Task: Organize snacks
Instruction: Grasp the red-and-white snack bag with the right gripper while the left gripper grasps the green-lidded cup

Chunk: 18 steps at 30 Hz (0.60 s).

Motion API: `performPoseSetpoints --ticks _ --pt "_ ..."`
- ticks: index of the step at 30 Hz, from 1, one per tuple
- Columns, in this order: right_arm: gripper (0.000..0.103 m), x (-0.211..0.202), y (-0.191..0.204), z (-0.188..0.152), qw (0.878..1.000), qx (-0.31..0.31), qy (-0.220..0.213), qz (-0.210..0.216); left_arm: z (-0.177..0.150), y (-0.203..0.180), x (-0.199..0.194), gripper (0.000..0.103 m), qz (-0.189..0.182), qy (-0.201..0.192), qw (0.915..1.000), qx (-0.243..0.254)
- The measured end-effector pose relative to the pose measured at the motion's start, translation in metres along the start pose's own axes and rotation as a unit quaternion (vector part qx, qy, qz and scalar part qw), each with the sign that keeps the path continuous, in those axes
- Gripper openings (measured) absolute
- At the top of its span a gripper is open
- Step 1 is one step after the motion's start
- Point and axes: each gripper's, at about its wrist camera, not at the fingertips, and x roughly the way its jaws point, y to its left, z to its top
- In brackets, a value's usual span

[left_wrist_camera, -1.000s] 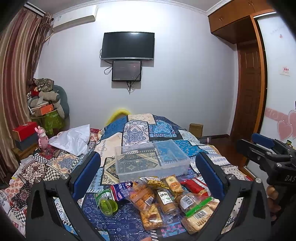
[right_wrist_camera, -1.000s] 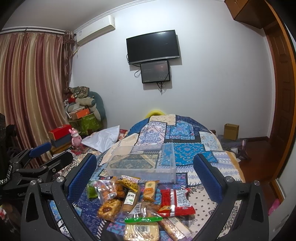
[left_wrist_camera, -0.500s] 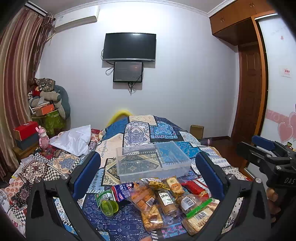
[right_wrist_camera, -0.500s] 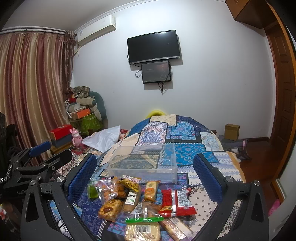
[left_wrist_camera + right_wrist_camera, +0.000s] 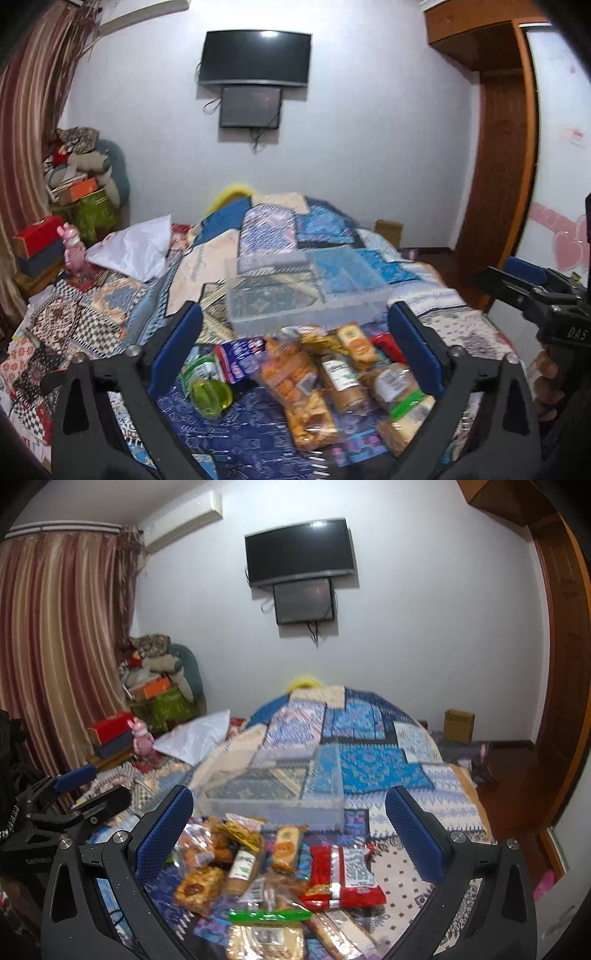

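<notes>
A pile of snack packets point(image 5: 325, 373) lies on the patterned bed cover in front of an empty clear plastic bin point(image 5: 303, 295). In the right wrist view the pile point(image 5: 273, 878) includes a red packet point(image 5: 343, 867) and a green-sealed bag point(image 5: 266, 926), with the bin point(image 5: 280, 790) behind. My left gripper point(image 5: 295, 347) is open and empty, above the pile. My right gripper point(image 5: 288, 834) is open and empty, above the pile too. Each gripper shows at the edge of the other's view.
A green round item point(image 5: 210, 393) lies left of the pile. A white pillow point(image 5: 136, 251) and a pink toy point(image 5: 75, 251) sit on the bed's left. Clutter is stacked by the curtain point(image 5: 159, 686). A cardboard box point(image 5: 458, 725) and wooden door point(image 5: 498, 166) stand right.
Both grippers have moved forward and a little down toward the snack pile, so the pile and bin look larger. Nothing was picked up.
</notes>
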Motion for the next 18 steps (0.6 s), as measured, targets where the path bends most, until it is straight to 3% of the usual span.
performPoseSetpoints --ticks 7,13,16,18 --pt "0.103 0.033 -0.025 -0.013 0.997 0.006 0.071 -0.003 -0.016 0.030 0.043 0.067 0.018 0.068 0.9975 -0.004" --pt "0.093 0.060 -0.044 -0.030 0.991 0.009 0.131 -0.011 -0.039 0.063 0.081 0.054 0.026 0.134 0.9901 -0.033" --pt "0.090 0.071 -0.052 -0.040 0.987 0.017 0.161 -0.012 -0.048 0.073 0.096 0.053 0.031 0.157 0.9863 -0.039" --pt "0.081 0.079 -0.057 -0.045 0.984 0.015 0.176 -0.025 -0.052 0.084 0.103 0.053 0.038 0.166 0.9841 -0.052"
